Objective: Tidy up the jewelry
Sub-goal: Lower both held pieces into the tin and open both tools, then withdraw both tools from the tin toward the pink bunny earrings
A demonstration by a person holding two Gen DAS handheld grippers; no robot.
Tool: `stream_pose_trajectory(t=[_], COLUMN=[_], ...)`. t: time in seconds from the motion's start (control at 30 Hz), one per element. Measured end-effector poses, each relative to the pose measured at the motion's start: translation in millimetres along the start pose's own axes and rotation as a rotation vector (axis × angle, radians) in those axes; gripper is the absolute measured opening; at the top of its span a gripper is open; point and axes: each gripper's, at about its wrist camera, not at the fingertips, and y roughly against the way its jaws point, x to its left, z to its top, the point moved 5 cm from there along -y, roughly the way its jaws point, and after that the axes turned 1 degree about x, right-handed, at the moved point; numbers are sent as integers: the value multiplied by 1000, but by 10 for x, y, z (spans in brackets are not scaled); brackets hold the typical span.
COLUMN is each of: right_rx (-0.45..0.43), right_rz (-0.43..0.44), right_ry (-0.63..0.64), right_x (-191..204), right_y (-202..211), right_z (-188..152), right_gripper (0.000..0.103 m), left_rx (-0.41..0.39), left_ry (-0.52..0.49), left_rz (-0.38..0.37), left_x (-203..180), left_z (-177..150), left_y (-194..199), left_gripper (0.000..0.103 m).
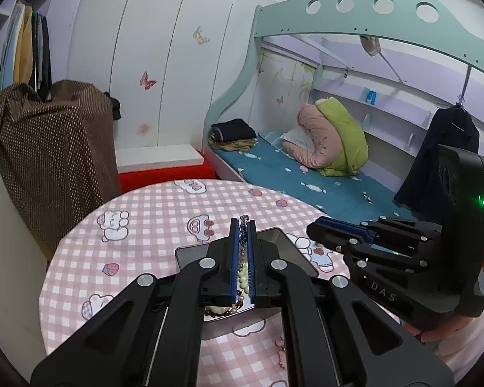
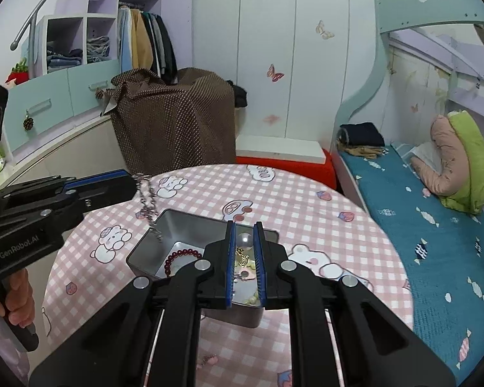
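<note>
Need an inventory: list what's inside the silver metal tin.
Inside the silver metal tin: dark red bead bracelet, large pearl-like ball, gold charms, pale beads. The right gripper hides the rest.

Tablecloth (image 2: pixel 306 200) – pink-white check with cartoon prints. Tin (image 2: pixel 177 222) silver; bracelet (image 2: pixel 180 256) dark red beads, chain (image 2: pixel 148 203) silver. Gripper pads (image 1: pixel 233 258) blue, bodies black. Bedsheet (image 2: pixel 435 242) teal – candy print.

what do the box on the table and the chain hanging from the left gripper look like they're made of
Box: probably tin or steel, a dull silver finish with mirror-like inner walls.
Chain: seemingly silver-toned metal, its small links glinting; the left gripper pinches its top end.
</note>
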Motion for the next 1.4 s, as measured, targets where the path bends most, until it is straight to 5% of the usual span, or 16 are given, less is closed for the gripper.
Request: stream_pose_trajectory(t=[0.83,0.87,0.97,1.1,1.4], right_rx=[97,95,78,76,71], right_rz=[75,71,20,-1,-16], right_ry=[-10,-13,-37,-60,-59], right_x=[16,5,-91,-190,-219], right_y=[-374,-368,-328,-291,-206], right_z=[-141,-135,-128,-137,-162], right_gripper=[14,24,62,63,66], left_rx=[109,109,105,93,90], left_ry=[58,59,54,49,52], left_rz=[-25,-22,8,36,71], left_x=[140,144,172,189,225], left_z=[-233,-232,-235,-244,-260], left_y=[-459,-455,-432,-384,-331], left_gripper=[6,10,45,57,60])
